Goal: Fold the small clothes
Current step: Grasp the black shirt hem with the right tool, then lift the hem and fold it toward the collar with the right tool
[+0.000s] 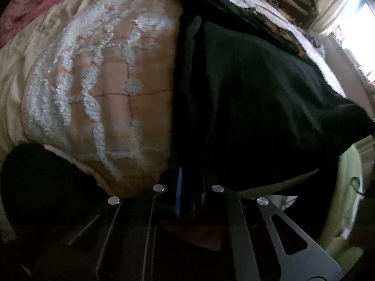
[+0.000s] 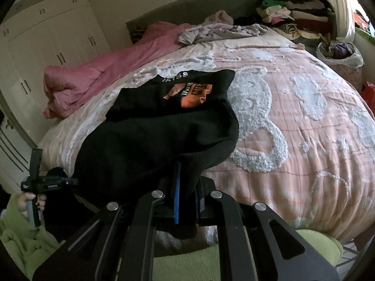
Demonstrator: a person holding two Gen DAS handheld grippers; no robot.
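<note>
i have my right claw [image 2: 187, 182] clamped on the near hem of the black t-shirt [image 2: 164, 128], the cloth pinched between the blue pads and lifted off the pink quilt [image 2: 304, 140]. my left claw [image 1: 187, 175] is shut on the same hem at its other corner; in the right view it shows down to the left of my right claw, with my hand [image 2: 30, 201] on its handle. ahead of both claws the shirt drapes away over the bed, its far part lying flat with the orange print [image 2: 189, 93] facing up. i judge the fold only begun: both corners are gripped and raised, but the hem is not yet carried over onto the far half. beyond it, a lilac garment [image 2: 222, 32] lies crumpled and unfolded, and stacked clothes [image 2: 300, 16] sit at the far right.
</note>
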